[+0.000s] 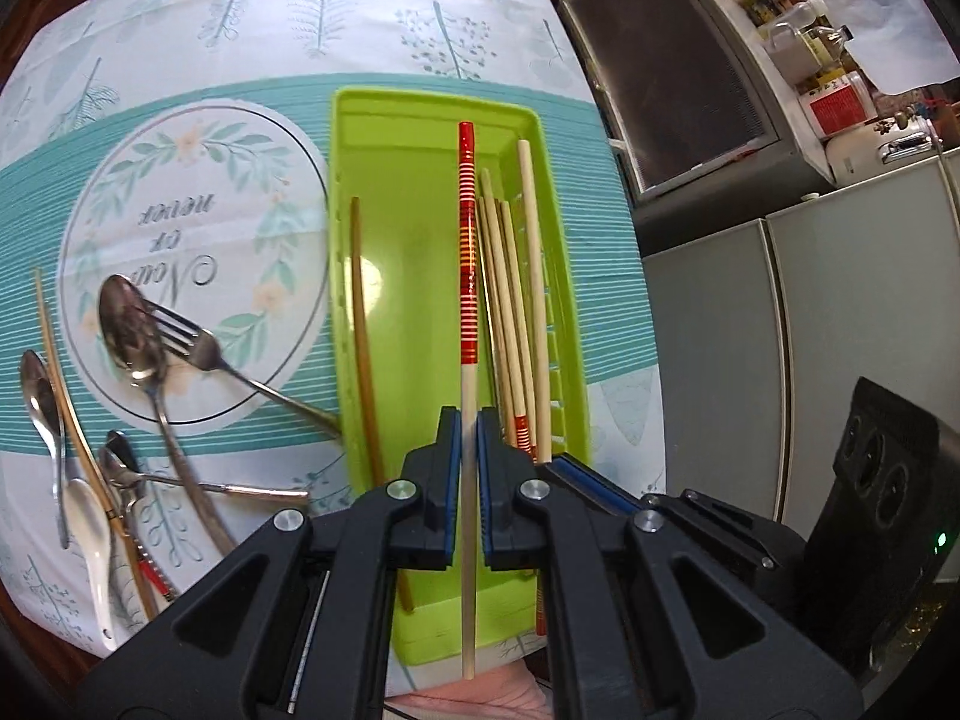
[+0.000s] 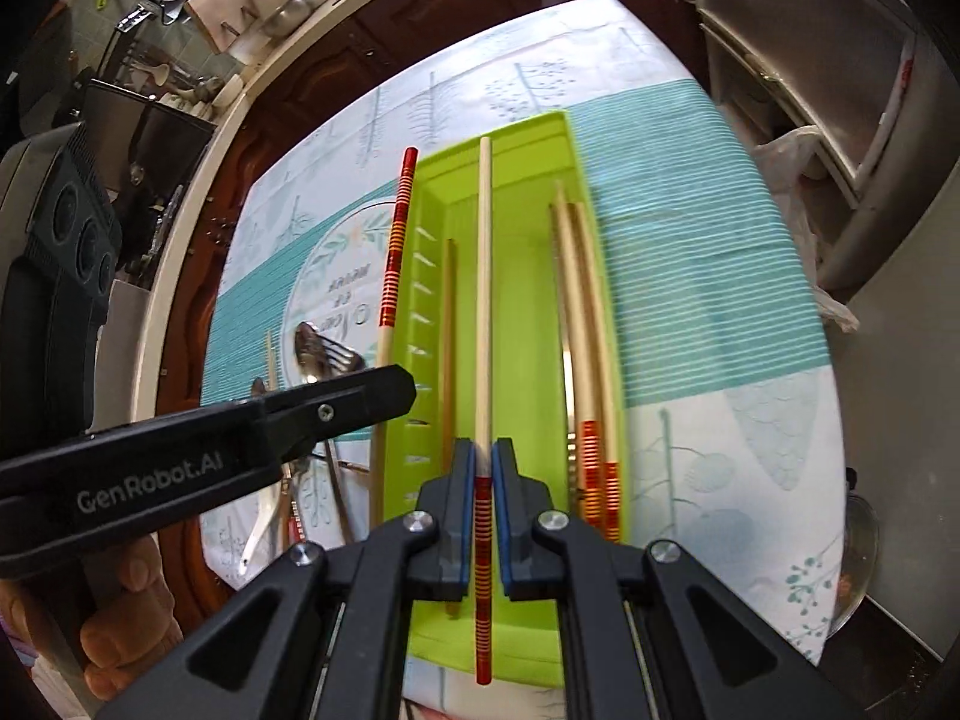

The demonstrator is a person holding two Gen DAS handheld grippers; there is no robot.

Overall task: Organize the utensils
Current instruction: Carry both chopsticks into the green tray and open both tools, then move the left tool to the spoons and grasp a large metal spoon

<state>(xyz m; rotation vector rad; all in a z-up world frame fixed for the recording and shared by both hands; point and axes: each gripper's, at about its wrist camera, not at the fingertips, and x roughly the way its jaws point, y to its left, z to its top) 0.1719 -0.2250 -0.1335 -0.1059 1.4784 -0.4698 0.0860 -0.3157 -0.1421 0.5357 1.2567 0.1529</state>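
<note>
A lime-green tray lies on the tablecloth and holds several wooden chopsticks. My left gripper is shut on a chopstick with a red striped end, held lengthwise over the tray. My right gripper is shut on another chopstick, red striped end toward me, pale tip over the tray. The left gripper and its chopstick show at the tray's left edge in the right wrist view.
Spoons, a fork, a white ceramic spoon and thin chopsticks lie loose on the cloth left of the tray. Grey cabinets stand right of the table. A dark wooden cabinet lies beyond the table's left edge.
</note>
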